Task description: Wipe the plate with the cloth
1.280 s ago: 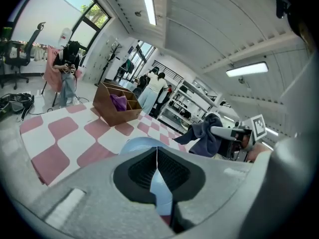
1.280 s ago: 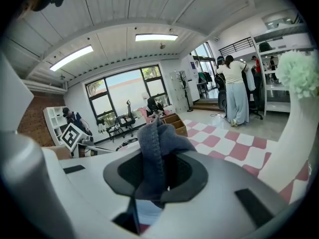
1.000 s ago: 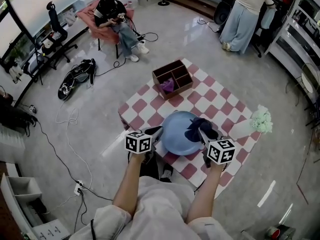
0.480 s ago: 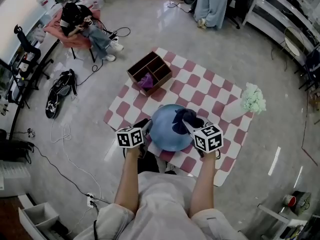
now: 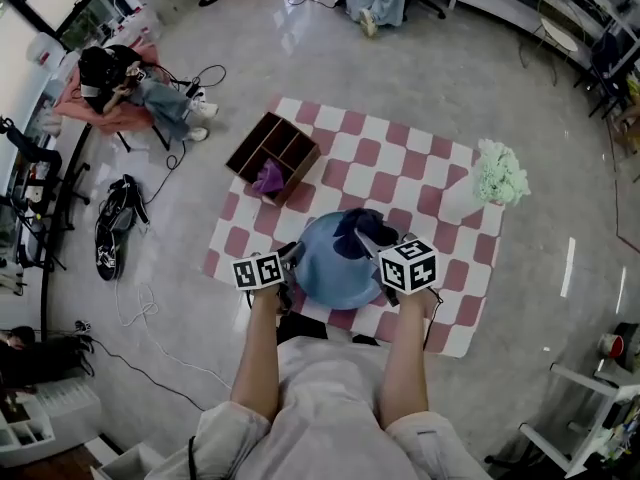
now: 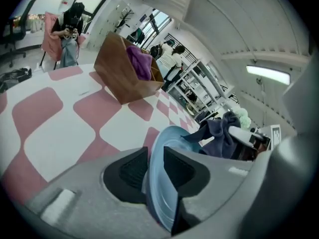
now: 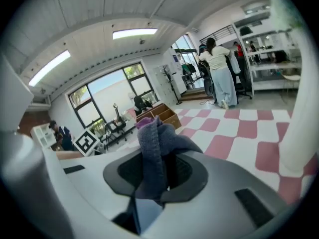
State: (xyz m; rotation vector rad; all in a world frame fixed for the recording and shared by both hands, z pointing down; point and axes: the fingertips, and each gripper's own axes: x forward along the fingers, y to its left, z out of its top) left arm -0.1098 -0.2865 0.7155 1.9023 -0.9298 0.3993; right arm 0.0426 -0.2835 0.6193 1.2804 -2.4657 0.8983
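A light blue plate is at the near side of the checked table. My left gripper is at its left rim. In the left gripper view the plate's rim fills the gap of the left gripper; the jaws have just been opening, and both pads lie against the rim. A dark blue cloth is bunched on the plate's far right part. My right gripper is shut on it. In the right gripper view the cloth stands up between the right gripper's pads.
A wooden divided box with a purple rag sits at the table's far left corner. A white vase of pale green flowers stands at the right. A seated person, a bag and cables are on the floor to the left.
The head view has drawn back and swung, so the table looks smaller. Both grippers stay at the plate's sides. The cloth has shifted from the plate's right toward its far rim.
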